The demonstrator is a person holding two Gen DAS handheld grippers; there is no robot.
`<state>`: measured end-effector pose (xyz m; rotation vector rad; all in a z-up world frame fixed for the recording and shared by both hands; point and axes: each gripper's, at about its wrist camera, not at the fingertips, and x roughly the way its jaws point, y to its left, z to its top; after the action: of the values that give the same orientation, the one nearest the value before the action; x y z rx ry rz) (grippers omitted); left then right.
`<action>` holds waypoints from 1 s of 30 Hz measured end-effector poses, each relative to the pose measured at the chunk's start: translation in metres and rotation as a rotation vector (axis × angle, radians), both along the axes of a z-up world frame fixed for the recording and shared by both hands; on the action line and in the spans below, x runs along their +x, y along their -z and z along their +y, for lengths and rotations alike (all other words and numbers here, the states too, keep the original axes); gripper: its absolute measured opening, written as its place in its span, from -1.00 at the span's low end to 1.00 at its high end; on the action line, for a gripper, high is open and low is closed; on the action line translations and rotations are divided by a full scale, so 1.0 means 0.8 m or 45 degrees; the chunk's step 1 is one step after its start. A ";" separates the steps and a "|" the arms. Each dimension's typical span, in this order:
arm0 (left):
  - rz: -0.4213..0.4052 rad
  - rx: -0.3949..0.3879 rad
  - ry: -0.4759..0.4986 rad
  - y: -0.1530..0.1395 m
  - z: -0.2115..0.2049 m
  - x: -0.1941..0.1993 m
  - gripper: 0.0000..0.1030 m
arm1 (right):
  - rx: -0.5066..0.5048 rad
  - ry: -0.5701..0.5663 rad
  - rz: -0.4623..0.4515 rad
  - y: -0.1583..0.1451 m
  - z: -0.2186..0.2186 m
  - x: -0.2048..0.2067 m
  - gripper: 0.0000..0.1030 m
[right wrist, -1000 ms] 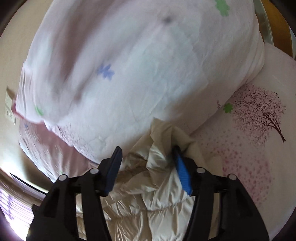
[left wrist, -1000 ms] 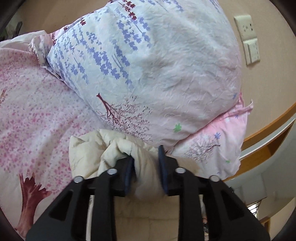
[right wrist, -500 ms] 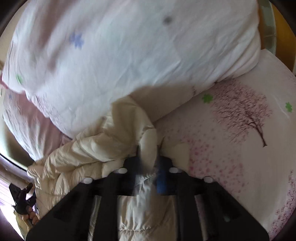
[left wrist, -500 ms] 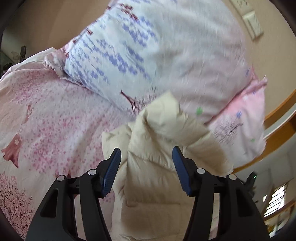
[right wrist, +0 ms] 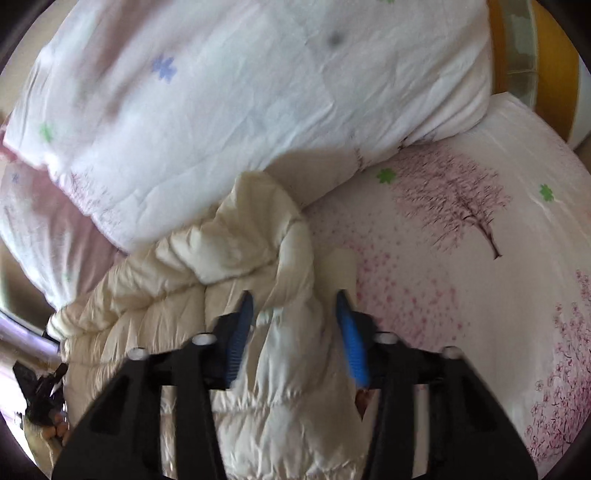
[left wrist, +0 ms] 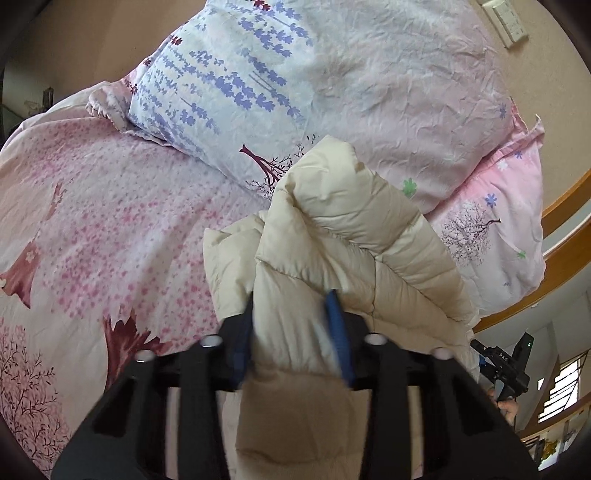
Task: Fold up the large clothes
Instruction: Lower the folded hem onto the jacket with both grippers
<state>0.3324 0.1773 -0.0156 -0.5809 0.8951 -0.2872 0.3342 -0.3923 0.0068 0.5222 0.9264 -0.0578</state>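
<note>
On a bed spread with a pink blossom-print sheet (left wrist: 110, 206), the left gripper (left wrist: 291, 299) is clamped on a bunched fold of a cream puffer jacket (left wrist: 351, 229). Its jaws have just been closing, and the quilted fabric now bulges between and over its blue pads (left wrist: 338, 332), nearly hiding them. Beyond the fingertips the padded garment rises in a tall, creased ridge that leans against a large pillow (left wrist: 369, 92) printed with purple flower stems, directly ahead of the gripper. A second, pinker pillow (left wrist: 498, 221) lies under that one, ahead and to the gripper's right, with a wooden headboard (left wrist: 565, 206) curving past it and a wall switch (left wrist: 511, 22) high above. The sheet stretches away to the left of the jaws. In the right wrist view, the right gripper (right wrist: 294, 297) has just been easing apart: another stretch of the same jacket (right wrist: 240, 240) still lies between its jaws, but the blue faces of both pads (right wrist: 352, 347) show clear of the fabric, so the hold looks released. From there the jacket heaps up ahead and to the left, its puffed end tucked against the white side of the pillow (right wrist: 240, 92), while the tree-patterned sheet (right wrist: 461, 277) lies bare to the right of the fingers.
</note>
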 end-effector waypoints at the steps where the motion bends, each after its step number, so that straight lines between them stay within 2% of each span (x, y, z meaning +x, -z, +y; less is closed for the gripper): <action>1: -0.008 0.034 -0.008 0.000 -0.002 -0.001 -0.63 | -0.012 -0.020 0.018 0.006 0.006 -0.001 -0.75; 2: -0.009 0.065 -0.009 0.002 -0.003 -0.004 -0.74 | -0.027 -0.006 0.015 0.010 0.008 -0.002 -0.79; 4: 0.015 0.102 -0.021 0.007 -0.009 -0.004 -0.80 | -0.058 0.032 0.030 0.016 0.005 -0.002 -0.82; 7: 0.055 0.122 -0.032 0.019 -0.010 -0.002 -0.81 | -0.073 0.063 0.087 0.031 0.002 0.000 -0.82; 10: 0.087 0.121 -0.033 0.025 -0.011 -0.002 -0.81 | -0.119 0.037 0.102 0.030 0.016 0.003 -0.73; 11: 0.089 0.104 -0.030 0.025 -0.009 -0.003 -0.80 | -0.104 0.032 0.098 0.026 0.017 -0.003 -0.61; 13: 0.097 0.009 -0.025 0.024 0.003 -0.011 -0.78 | -0.033 0.026 0.086 0.018 0.013 -0.021 -0.11; 14: 0.103 -0.053 -0.027 0.024 0.012 -0.018 -0.75 | 0.005 0.028 0.073 0.014 0.009 -0.034 0.27; 15: 0.106 -0.099 -0.029 0.024 0.019 -0.022 -0.71 | 0.044 0.031 0.053 0.011 0.004 -0.048 0.38; 16: 0.106 -0.147 -0.027 0.024 0.026 -0.030 -0.55 | 0.078 0.022 0.041 0.010 0.000 -0.057 0.38; 17: 0.106 -0.173 -0.027 0.024 0.032 -0.036 -0.27 | 0.125 0.006 0.037 0.011 -0.004 -0.068 0.42; 19: 0.114 -0.190 -0.042 0.024 0.043 -0.055 0.01 | 0.217 -0.009 0.050 0.017 -0.011 -0.085 0.47; 23: 0.151 -0.239 -0.012 0.036 0.050 -0.085 0.11 | 0.403 -0.014 0.136 0.052 -0.027 -0.108 0.48; 30: 0.244 -0.337 0.036 0.063 0.041 -0.114 0.16 | 0.533 -0.084 0.180 0.074 -0.045 -0.110 0.50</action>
<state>0.2410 0.2104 -0.0661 -0.8521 1.0586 -0.3835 0.2464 -0.4283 -0.0525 0.8829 1.1002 0.1644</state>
